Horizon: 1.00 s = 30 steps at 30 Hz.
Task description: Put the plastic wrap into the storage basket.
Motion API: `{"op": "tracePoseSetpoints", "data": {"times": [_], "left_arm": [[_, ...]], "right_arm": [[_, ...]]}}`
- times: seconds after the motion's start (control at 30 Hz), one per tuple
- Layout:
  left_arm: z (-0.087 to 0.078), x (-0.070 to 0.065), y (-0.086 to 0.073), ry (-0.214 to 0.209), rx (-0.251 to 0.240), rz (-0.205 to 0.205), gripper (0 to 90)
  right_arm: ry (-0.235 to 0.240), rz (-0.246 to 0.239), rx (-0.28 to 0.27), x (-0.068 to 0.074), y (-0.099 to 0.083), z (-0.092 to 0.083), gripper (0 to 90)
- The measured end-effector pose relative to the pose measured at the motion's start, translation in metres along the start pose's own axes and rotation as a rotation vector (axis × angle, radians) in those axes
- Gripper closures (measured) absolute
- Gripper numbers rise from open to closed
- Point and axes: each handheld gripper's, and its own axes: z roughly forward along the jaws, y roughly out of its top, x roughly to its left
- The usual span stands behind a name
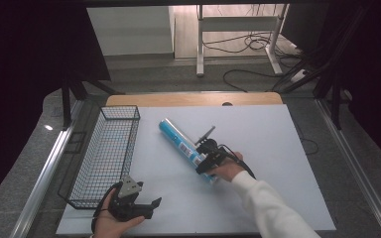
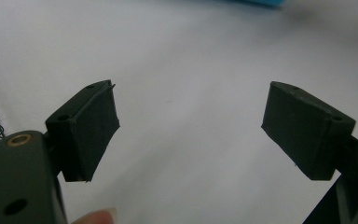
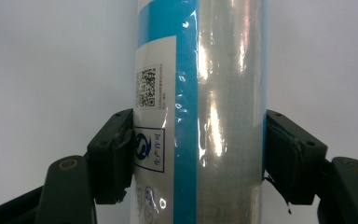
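Note:
A long blue and silver tube (image 1: 182,145) with a white label lies slanted on the white table mat (image 1: 258,134), near the middle. My right gripper (image 1: 206,159) is shut on the tube's near end; in the right gripper view both pads press the sides of the tube (image 3: 200,107). My left gripper (image 1: 144,206) rests low at the front left, just right of the basket's near corner. Its jaws stand wide open over bare mat with nothing between its fingers (image 2: 91,130).
A black wire basket (image 1: 105,153) stands along the mat's left edge, with nothing in it that I can see. The wooden table edge (image 1: 193,99) shows at the back. Cables and a desk frame lie on the floor beyond. A white sleeve (image 1: 268,208) crosses the front right.

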Motion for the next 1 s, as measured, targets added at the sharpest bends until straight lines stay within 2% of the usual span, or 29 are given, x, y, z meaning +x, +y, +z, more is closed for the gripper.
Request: {"op": "tracePoseSetpoints", "data": {"times": [0.07,0.1,0.17,0.33,0.4,0.5,0.57,0.6,0.63,0.67,0.73,0.9,1.0], "left_arm": [[0.0,0.0,0.0,0.001,0.001,0.001,17.7],[0.001,0.0,0.001,0.002,0.003,0.001,17.7],[0.001,0.0,0.001,0.003,0.005,0.0,17.7],[0.002,0.0,0.001,0.006,0.007,0.0,17.7],[0.003,0.0,0.001,0.006,0.009,0.003,17.7],[0.003,0.0,0.001,0.005,0.011,0.005,17.7],[0.003,-0.001,0.001,0.006,0.009,0.005,17.7],[0.003,-0.001,0.001,0.006,0.009,0.005,17.6],[0.003,-0.001,0.001,0.005,0.007,0.007,17.6],[0.003,-0.001,0.001,0.005,0.007,0.007,17.6],[0.002,0.0,0.001,0.006,0.004,0.003,17.6],[0.002,0.001,0.0,0.004,0.004,0.003,17.6],[0.002,0.0,0.0,0.003,0.005,0.004,17.6]], "right_arm": [[0.005,-0.001,0.0,-0.001,-0.007,-0.003,31.9],[0.007,-0.007,0.004,-0.002,-0.025,-0.009,31.9],[0.006,-0.012,0.008,-0.003,-0.035,-0.013,31.9],[0.012,-0.019,0.009,-0.004,-0.044,-0.017,31.4],[0.011,-0.045,0.015,-0.004,-0.04,-0.016,28.4],[0.01,-0.045,-0.035,-0.004,-0.027,-0.018,22.3],[0.022,-0.052,-0.052,-0.003,-0.015,-0.017,21.2],[0.022,-0.052,-0.052,-0.003,-0.015,-0.017,21.2],[0.039,-0.054,-0.05,-0.002,-0.002,-0.014,20.2],[0.039,-0.054,-0.05,-0.002,-0.002,-0.014,20.2],[0.031,-0.047,-0.033,-0.001,0.017,-0.005,20.1],[0.03,-0.038,0.004,-0.003,0.028,0.007,20.5],[0.047,-0.025,0.029,-0.008,0.031,0.018,24.7]]}}
